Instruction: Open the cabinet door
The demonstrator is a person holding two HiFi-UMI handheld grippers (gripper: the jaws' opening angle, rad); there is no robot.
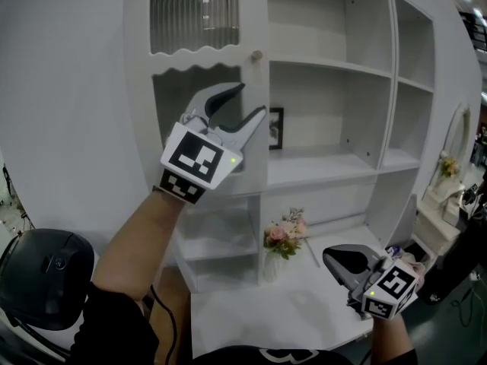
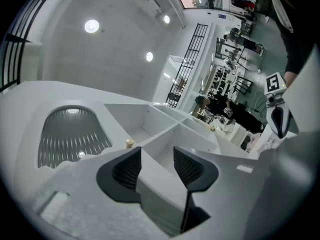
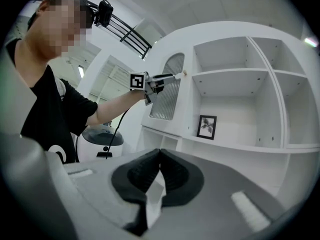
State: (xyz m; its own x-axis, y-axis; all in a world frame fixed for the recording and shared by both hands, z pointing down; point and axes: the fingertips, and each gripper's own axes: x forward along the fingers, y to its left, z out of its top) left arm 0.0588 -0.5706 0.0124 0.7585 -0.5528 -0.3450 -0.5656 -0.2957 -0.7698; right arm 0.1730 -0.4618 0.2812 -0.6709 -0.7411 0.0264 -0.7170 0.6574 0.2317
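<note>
Cabinet door [image 1: 253, 14]: white, on the cabinet's left bay, with a ribbed glass pane [image 1: 194, 14] in its upper part. I cannot tell from my feeds whether it sits flush or slightly ajar.
Knob [image 1: 257, 55]: small and pale, on the door's right-hand free edge, about level with the bottom of the ribbed pane.
Left gripper [image 1: 253, 99]: raised in front of the door, with its tips at the free edge just below the knob. Its jaws stand apart with nothing between them (in its own view the knob sits just beside one tip, outside the gap).
Right gripper [image 1: 329, 255]: low over the worktop's front right corner, jaws together and holding nothing.
Middle shelf [image 1: 327, 166]: carries a framed picture [image 1: 275, 128], upright at its back left corner, just beside the door's free edge.
Vase [image 1: 272, 266]: stands on the worktop [image 1: 251, 310] near its back edge, with pink and pale flowers in it, well apart from the right gripper.
Room to the right: the open shelf compartments run on from the door's free edge towards the cabinet's right side.
Room to the left: a plain pale wall lies beyond the door's other edge. Lower down, a dark rounded device [image 1: 46, 280] sits near the forearm [image 1: 133, 238] behind the left gripper.
</note>
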